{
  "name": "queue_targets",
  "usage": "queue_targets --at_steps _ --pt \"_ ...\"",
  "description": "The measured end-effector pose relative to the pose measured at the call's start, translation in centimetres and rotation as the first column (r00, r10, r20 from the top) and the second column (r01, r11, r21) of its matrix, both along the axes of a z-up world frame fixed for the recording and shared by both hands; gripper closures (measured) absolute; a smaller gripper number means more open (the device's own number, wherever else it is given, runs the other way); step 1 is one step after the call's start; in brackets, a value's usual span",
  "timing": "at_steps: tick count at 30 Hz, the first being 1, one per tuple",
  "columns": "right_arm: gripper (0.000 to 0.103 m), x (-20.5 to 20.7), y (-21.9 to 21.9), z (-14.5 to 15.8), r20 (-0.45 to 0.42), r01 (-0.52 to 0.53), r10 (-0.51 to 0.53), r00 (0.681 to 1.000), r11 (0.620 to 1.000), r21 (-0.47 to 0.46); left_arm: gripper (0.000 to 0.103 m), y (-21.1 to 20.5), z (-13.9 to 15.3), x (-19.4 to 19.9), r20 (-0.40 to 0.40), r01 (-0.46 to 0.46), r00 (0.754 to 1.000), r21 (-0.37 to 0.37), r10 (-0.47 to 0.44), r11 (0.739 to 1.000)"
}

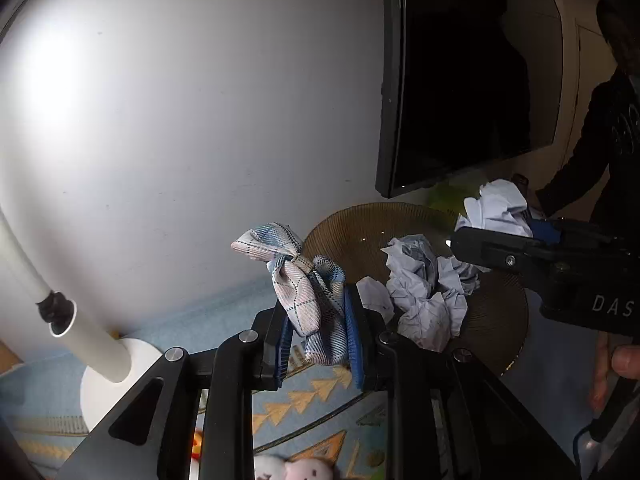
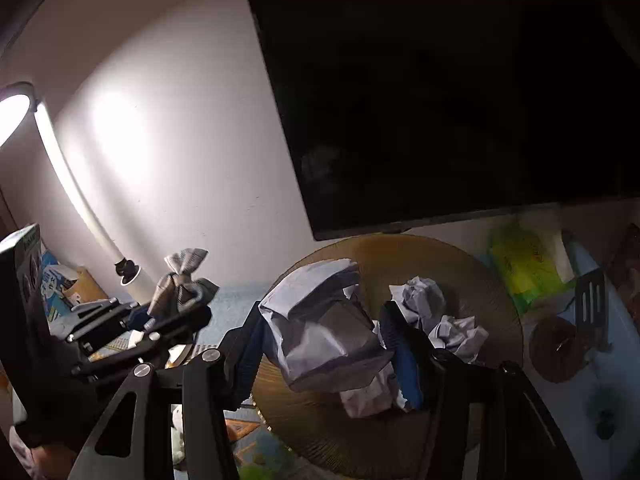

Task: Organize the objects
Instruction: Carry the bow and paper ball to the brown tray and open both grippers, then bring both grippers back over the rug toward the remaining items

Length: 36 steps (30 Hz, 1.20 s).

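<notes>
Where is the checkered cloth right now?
The checkered cloth is pinched in the left gripper, held up just left of the brown plate with crumpled paper.

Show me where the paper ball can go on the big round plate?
The round plate has bare room at its far edge under the dark screen, and its near rim. Its middle is crowded with crumpled papers. The right gripper holds the paper ball.
</notes>
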State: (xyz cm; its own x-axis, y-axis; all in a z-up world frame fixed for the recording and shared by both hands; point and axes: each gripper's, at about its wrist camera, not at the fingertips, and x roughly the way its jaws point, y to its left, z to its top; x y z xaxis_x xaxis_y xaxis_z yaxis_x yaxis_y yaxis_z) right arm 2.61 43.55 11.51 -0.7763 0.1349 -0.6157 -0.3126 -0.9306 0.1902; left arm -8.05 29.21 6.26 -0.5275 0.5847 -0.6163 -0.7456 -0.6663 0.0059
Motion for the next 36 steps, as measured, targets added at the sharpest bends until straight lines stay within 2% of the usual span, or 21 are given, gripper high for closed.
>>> queue_targets --at_steps 3,4,5,6,7,8,9,10,12,16,23,29,36 --pt "0.046 -1.8 0.9 -0.7 0.030 0.023 -0.024 0.999 0.999 0.024 0.083 2.2 -1.1 -0.5 0.021 0.016 1.000 0.006 -0.016 1.000" --pt "0.043 -2.4 1.1 -1.0 0.035 0.031 -0.032 0.999 0.999 0.027 0.082 2.7 -1.4 -0.6 0.022 0.017 1.000 0.002 -0.017 1.000" --pt "0.028 -3.0 1.4 -1.4 0.048 0.041 -0.043 0.998 0.999 0.031 0.079 3.2 -1.6 -0.7 0.018 0.014 1.000 0.002 -0.014 1.000" --pt "0.018 -3.5 1.6 -1.8 0.069 0.051 -0.053 0.996 0.998 0.040 0.072 3.5 -1.9 -0.7 0.015 0.010 1.000 0.001 -0.010 1.000" --pt "0.000 -4.0 1.7 -2.1 0.084 0.061 -0.066 0.994 0.997 0.054 0.053 3.9 -2.1 -0.9 0.016 -0.004 1.000 -0.014 0.004 1.000" --pt "0.000 -4.3 1.8 -2.3 0.095 0.077 -0.083 0.992 0.995 0.065 0.033 4.3 -2.4 -1.0 0.016 -0.014 1.000 -0.040 0.015 0.999" --pt "0.000 -4.5 1.9 -2.5 0.100 0.094 -0.101 0.990 0.993 0.072 0.004 4.6 -2.6 -1.0 0.006 -0.019 1.000 -0.059 0.019 0.998" --pt "0.000 -4.5 2.1 -2.6 0.096 0.104 -0.110 0.989 0.992 0.073 0.001 4.7 -2.6 -0.8 -0.025 -0.029 0.999 -0.065 0.027 0.997" --pt "0.000 -4.4 2.2 -2.6 0.087 0.113 -0.118 0.989 0.991 0.066 0.001 4.6 -2.6 -0.7 -0.066 -0.055 0.997 -0.079 0.050 0.995" --pt "0.000 -4.2 1.4 -2.5 0.103 0.117 -0.125 0.987 0.990 0.078 0.001 3.9 -1.8 -0.9 -0.041 -0.057 0.998 -0.058 0.055 0.997" --pt "0.000 -3.5 -1.3 -0.7 0.094 0.110 -0.122 0.988 0.986 0.124 0.001 1.8 0.1 0.3 -0.075 -0.068 0.995 -0.060 0.064 0.996" --pt "0.000 -2.6 -4.6 1.4 0.063 0.069 -0.078 0.995 0.989 0.134 0.001 -3.5 1.8 0.8 -0.088 -0.098 0.992 -0.035 0.095 0.995" --pt "0.000 -1.2 -10.7 3.5 0.036 0.009 -0.014 0.999 0.989 0.145 0.001 -11.3 3.9 1.4 -0.111 -0.162 0.981 -0.033 0.158 0.986"
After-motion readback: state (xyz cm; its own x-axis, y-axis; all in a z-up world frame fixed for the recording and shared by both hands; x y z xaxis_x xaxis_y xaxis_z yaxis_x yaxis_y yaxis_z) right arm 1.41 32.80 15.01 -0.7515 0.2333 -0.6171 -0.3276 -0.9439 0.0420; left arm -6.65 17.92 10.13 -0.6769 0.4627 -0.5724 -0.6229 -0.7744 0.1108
